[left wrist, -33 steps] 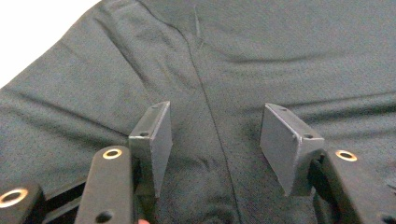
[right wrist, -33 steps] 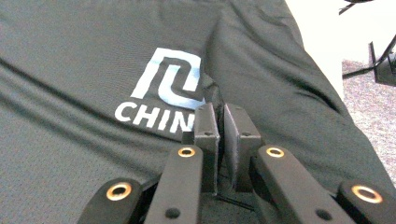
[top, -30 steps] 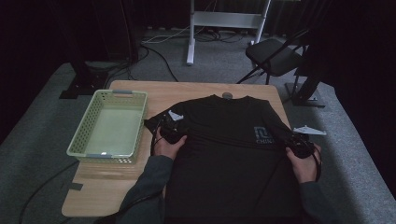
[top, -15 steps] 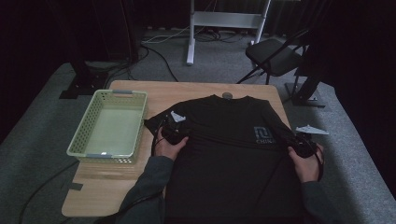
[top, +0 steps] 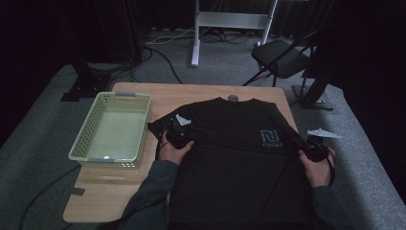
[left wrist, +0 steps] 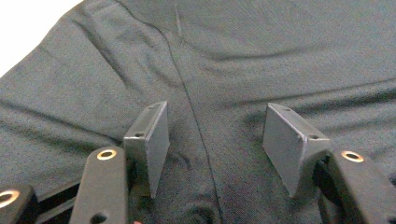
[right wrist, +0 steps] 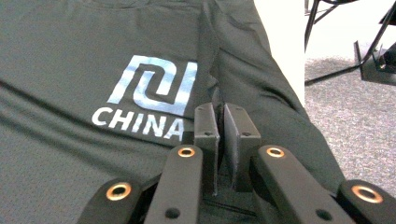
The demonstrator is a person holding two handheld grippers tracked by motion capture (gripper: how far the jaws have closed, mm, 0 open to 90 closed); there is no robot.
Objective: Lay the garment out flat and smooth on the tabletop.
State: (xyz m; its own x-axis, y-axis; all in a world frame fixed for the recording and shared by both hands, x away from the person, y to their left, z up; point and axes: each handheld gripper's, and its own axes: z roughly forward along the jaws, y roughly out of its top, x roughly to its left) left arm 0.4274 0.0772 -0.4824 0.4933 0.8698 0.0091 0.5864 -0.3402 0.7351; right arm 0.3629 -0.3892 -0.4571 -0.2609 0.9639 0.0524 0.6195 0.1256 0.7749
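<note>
A black T-shirt (top: 234,143) lies flat, front up, on the wooden table (top: 191,93), with a pale logo and the word CHINA (right wrist: 149,98) on its chest. My left gripper (top: 178,130) rests on the shirt's left sleeve seam (left wrist: 187,88); its jaws stand open, pads (left wrist: 152,140) either side of the seam, nothing pinched. My right gripper (top: 313,146) is at the shirt's right sleeve, jaws shut on a raised fold of the black fabric (right wrist: 219,100) beside the logo.
A pale green mesh basket (top: 86,139) stands empty on the table's left part. A small round object (top: 233,98) lies by the shirt's collar. Beyond the table stand a folding chair (top: 282,57) and a white stand (top: 230,21) on grey carpet.
The right gripper has shifted slightly outward and toward the person at the shirt's right sleeve. The left gripper stays at the left sleeve.
</note>
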